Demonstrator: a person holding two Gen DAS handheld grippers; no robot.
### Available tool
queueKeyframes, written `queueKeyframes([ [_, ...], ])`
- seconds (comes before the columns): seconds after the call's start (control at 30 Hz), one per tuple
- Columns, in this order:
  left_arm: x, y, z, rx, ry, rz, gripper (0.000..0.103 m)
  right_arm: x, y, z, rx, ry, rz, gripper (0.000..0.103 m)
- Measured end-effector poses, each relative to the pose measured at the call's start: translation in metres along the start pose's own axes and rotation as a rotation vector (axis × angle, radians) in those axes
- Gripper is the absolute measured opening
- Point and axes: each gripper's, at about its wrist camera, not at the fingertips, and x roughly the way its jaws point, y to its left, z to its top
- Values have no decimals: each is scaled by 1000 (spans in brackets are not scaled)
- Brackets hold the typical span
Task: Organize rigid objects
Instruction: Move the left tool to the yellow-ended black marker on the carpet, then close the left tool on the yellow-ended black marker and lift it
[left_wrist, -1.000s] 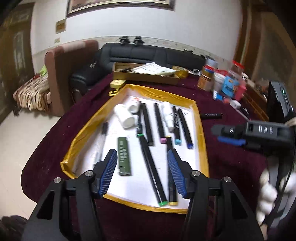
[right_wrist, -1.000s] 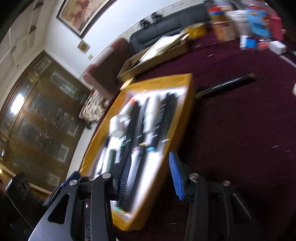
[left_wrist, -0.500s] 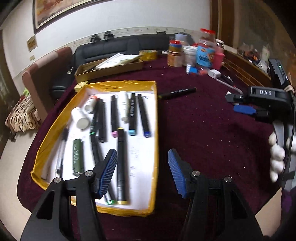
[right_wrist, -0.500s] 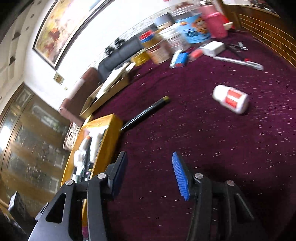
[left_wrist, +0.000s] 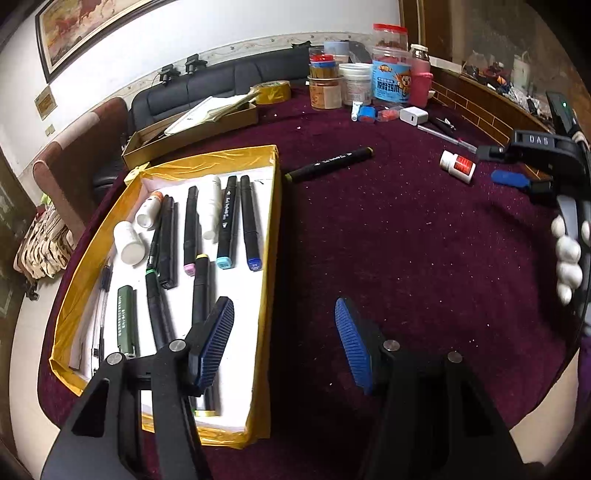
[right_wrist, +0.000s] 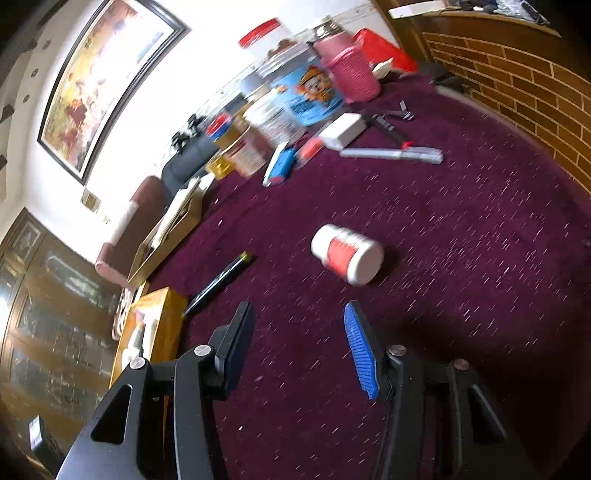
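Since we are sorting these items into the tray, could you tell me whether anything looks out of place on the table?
Yes. A black marker lies loose on the maroon cloth just outside the yellow tray, while the other markers sit inside it. A small white bottle with a red label lies tipped on its side further right.

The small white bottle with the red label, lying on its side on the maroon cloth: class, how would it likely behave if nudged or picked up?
The white bottle lies on its round side, so a nudge would probably roll it, though the maroon cloth may slow it. It looks rigid plastic, likely light. Its smooth curved wall could slip between pads.
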Motion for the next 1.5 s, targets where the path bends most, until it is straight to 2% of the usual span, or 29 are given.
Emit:
queueKeyframes([
  [0.3,14,-16,4,39,44,21,56,7,-25,36,35,-87,-79,52],
  [0.47,21,-24,7,65,56,39,65,26,-43,50,76,-84,-107,52],
  [0.57,25,-31,10,83,63,45,65,35,-54,53,90,-83,-109,52],
  [0.73,39,-39,21,87,95,4,65,40,-67,53,94,-73,-100,52],
  [0.93,68,-41,59,41,103,-116,65,36,-78,51,141,-75,-75,59],
  [1.17,116,-41,115,45,79,-110,65,36,-81,51,154,-69,-61,59],
  [1.3,144,-45,146,106,42,-108,65,37,-81,51,152,-69,-59,59],
  [1.43,171,-53,156,201,63,-81,65,40,-78,52,130,-69,-75,60],
  [1.5,183,-53,156,222,101,-60,65,41,-75,52,114,-68,-87,61],
])
